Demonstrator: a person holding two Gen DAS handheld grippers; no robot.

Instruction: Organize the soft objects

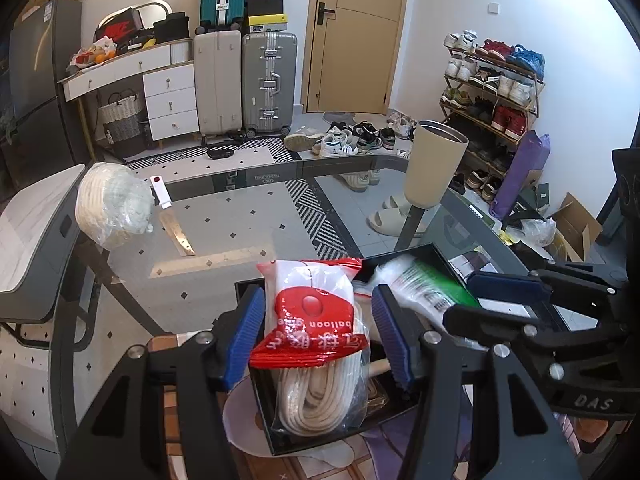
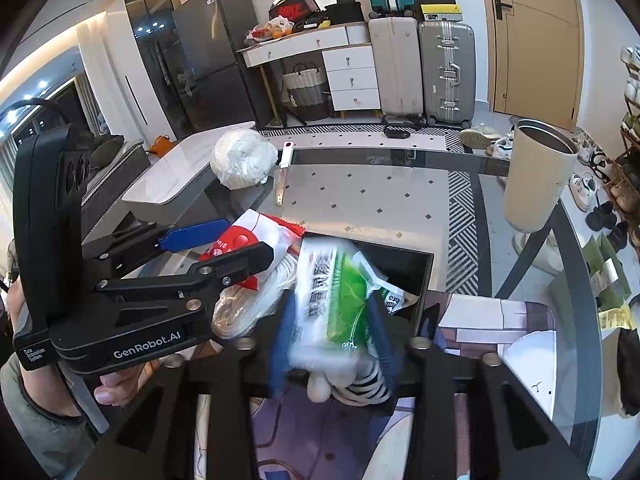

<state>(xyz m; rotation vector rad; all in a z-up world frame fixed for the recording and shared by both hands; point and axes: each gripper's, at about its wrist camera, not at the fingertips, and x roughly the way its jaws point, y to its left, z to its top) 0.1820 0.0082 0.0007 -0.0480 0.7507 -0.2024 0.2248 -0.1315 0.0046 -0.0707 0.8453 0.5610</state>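
Left gripper (image 1: pixel 318 334): released; blue pads stand clear on either side of the rope packet, no pressing visible.
Rope packet (image 1: pixel 316 344): clear bag of coiled white rope with a red balloon label; lying in the black tray (image 1: pixel 264 412), long axis running 12 to 6 in the left wrist view, dead ahead between the left jaws.
Right gripper (image 2: pixel 332 332): released by appearance; pads blurred, flanking the green packet, contact cannot be confirmed.
Green packet (image 2: pixel 336 300): white-and-green soft pack, tilted, long axis roughly 11 to 5 in the right wrist view, over the tray's near edge, touching the rope packet at 9 o'clock.
Nearer arm: left for the rope packet, right for the green packet.
Wrapped rope ball (image 1: pixel 114 208): at 10 o'clock on the glass table (image 1: pixel 224 220), well apart from both grippers, nearer the left.
Judgement: both packets likely just deposited; ball probably next.
Cup (image 1: pixel 436 164): upright, at 1 o'clock.
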